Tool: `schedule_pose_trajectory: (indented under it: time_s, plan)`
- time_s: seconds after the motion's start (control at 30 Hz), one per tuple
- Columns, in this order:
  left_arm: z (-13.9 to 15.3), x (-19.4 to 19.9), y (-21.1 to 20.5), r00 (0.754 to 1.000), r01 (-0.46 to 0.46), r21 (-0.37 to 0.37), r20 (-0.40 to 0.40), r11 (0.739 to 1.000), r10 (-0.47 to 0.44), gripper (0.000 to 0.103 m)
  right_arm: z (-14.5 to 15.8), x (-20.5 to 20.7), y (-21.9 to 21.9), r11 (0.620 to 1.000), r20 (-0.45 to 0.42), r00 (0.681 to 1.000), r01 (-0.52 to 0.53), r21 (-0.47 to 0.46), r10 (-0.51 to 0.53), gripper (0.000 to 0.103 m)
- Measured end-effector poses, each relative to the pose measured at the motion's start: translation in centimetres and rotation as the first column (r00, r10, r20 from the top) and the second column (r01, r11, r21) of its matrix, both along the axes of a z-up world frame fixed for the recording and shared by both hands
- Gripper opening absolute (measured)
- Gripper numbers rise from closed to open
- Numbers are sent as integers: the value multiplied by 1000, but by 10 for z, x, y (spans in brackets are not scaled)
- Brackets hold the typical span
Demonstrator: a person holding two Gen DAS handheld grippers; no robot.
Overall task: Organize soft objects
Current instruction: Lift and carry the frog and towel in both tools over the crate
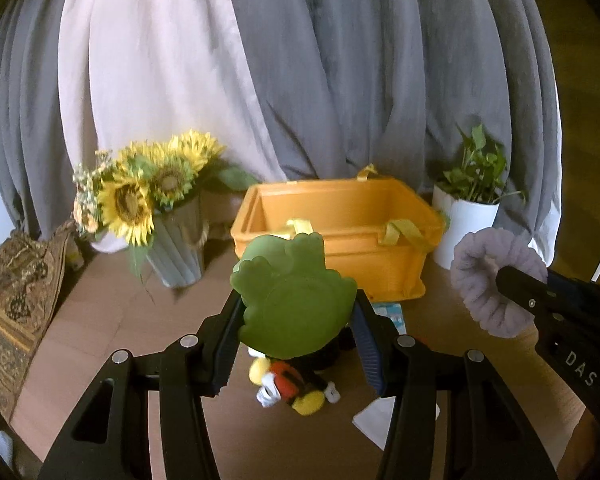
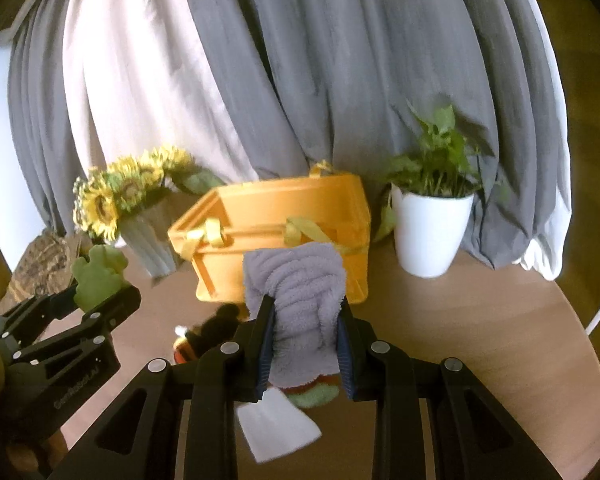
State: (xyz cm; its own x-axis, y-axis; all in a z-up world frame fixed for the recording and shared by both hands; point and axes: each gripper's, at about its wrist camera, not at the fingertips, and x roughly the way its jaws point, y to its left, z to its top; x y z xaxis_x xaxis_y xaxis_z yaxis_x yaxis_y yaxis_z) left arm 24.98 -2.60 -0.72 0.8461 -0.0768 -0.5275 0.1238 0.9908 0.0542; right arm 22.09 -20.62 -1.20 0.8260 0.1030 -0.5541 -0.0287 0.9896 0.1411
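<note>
left wrist: left gripper [image 1: 296, 320] pinches green frog toy [image 1: 294, 300], near side of orange bin [image 1: 340, 236] | right wrist: right gripper [image 2: 306, 344] clamps lavender towel [image 2: 300, 300] before bin | risk: squashy toy slipping out short of bin

The left tool [image 1: 296, 320] is matte black, with angular linkage arms, triangular cutouts, and round silver pivot screws. Its fingers [image 1: 366, 344] carry ribbed dark blue pads. The right tool [image 2: 305, 344] matches it. White lettering on the right tool's side reads "DAS"; raised text on the left tool's is probably a brand name.
</note>
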Motion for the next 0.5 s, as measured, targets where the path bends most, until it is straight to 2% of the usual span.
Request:
schedule_pose_trajectory:
  time_s: [0.23, 0.5]
  plan:
    - [17, 11, 17, 999, 33, -32, 27, 999, -32, 51, 17, 7, 16, 1000, 56, 998, 23, 18, -24, 29]
    - [33, 29, 26, 995, 68, -17, 80, 998, -66, 51, 30, 15, 31, 998, 126, 991, 50, 31, -54, 29]
